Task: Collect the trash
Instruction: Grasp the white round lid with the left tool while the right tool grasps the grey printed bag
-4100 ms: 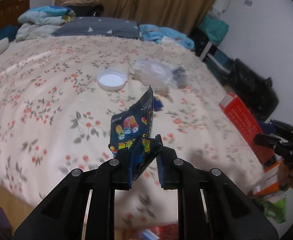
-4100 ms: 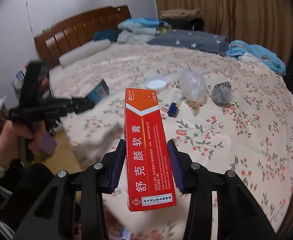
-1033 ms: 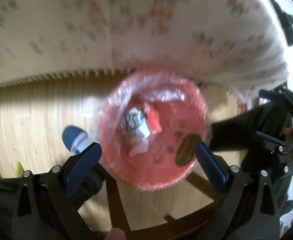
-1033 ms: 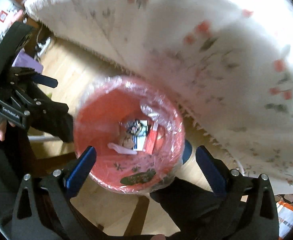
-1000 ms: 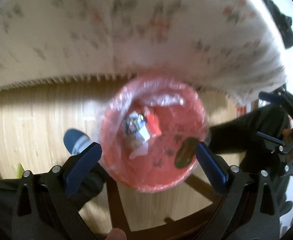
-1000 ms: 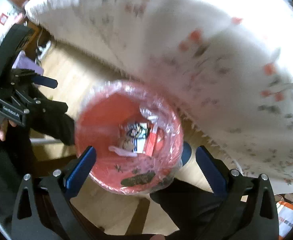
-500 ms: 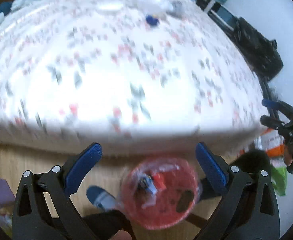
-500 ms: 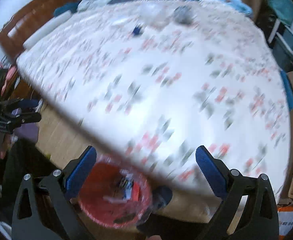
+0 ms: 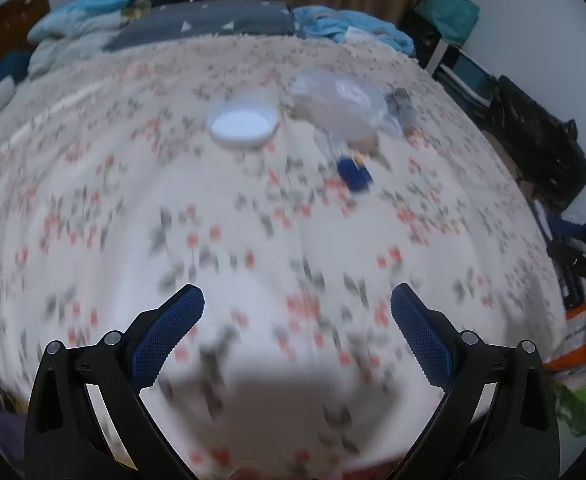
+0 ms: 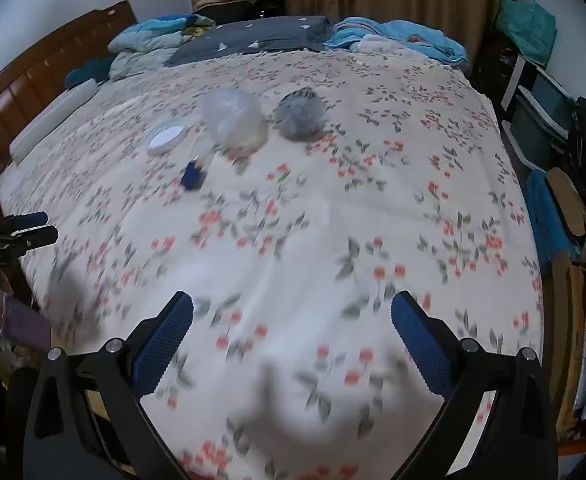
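Trash lies on the floral bedspread (image 9: 253,240). A white round lid (image 9: 243,125) (image 10: 166,137), a clear crumpled plastic bag (image 9: 339,108) (image 10: 235,120), a small blue item (image 9: 355,174) (image 10: 193,176) and a grey crumpled bag (image 10: 301,118) (image 9: 401,104) sit in the far middle of the bed. My left gripper (image 9: 297,320) is open and empty above the near part of the bed. My right gripper (image 10: 292,328) is open and empty, also over the near part. The left gripper's tips show at the right wrist view's left edge (image 10: 25,228).
Folded blue blankets and a dark grey pillow (image 10: 249,38) lie at the bed's far end. A wooden headboard (image 10: 33,80) is at the left. Black bags (image 9: 541,140) and shelves (image 10: 541,112) stand to the right of the bed.
Both grippers let their trash drop into the red bin, then swung up from the bin to face the bed. Both now look across the bedspread, open and empty.
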The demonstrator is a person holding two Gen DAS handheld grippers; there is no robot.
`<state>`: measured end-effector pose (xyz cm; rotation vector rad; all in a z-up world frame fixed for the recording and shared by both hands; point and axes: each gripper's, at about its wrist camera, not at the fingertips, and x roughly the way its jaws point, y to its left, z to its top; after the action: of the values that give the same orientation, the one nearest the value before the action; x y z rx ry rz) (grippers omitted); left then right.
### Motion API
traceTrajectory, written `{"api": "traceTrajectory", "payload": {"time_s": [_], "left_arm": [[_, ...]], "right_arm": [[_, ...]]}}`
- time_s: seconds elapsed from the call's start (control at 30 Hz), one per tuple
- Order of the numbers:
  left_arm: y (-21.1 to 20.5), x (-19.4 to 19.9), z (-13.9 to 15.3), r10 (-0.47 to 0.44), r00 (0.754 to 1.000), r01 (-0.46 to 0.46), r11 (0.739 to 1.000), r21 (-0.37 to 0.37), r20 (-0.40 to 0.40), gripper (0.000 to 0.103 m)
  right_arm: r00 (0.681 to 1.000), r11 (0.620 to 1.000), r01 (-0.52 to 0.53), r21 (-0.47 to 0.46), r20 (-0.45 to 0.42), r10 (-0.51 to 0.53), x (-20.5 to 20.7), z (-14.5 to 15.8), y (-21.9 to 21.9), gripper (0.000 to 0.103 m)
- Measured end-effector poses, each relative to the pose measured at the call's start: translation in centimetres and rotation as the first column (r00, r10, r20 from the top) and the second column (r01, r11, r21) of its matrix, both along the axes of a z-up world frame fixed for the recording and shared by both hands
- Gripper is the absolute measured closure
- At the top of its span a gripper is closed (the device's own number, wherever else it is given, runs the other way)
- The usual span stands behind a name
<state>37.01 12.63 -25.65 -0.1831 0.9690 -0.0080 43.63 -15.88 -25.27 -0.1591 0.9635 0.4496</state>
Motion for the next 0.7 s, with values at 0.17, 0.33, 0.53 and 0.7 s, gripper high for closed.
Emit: {"api": "traceTrajectory", "payload": {"time_s": [0.17,0.33,0.53,0.7], "left_arm": [[0.0,4.4,0.0,-0.039,0.998,0.033,0.993,0.109,0.052,0.006],[0.0,9.1,-1.0,-0.083,0.995,0.073,0.980,0.187,0.046,0.006],[0.8,13.6,-2.3,-0.086,0.995,0.075,0.980,0.182,0.054,0.006],[1.9,16.6,-3.5,-0.078,0.996,0.069,0.984,0.163,0.048,0.006]], "right_arm": [[1.000,1.000,0.012,-0.019,0.025,-0.011,4.8,-0.4,1.8,0.005],[0.998,0.999,0.003,-0.046,0.062,-0.001,9.0,-0.7,3.8,0.005],[0.997,0.998,0.009,-0.062,0.077,-0.004,13.2,-2.0,6.0,0.005],[0.996,0.998,0.043,-0.055,0.075,-0.039,17.1,-3.2,7.4,0.005]]}}
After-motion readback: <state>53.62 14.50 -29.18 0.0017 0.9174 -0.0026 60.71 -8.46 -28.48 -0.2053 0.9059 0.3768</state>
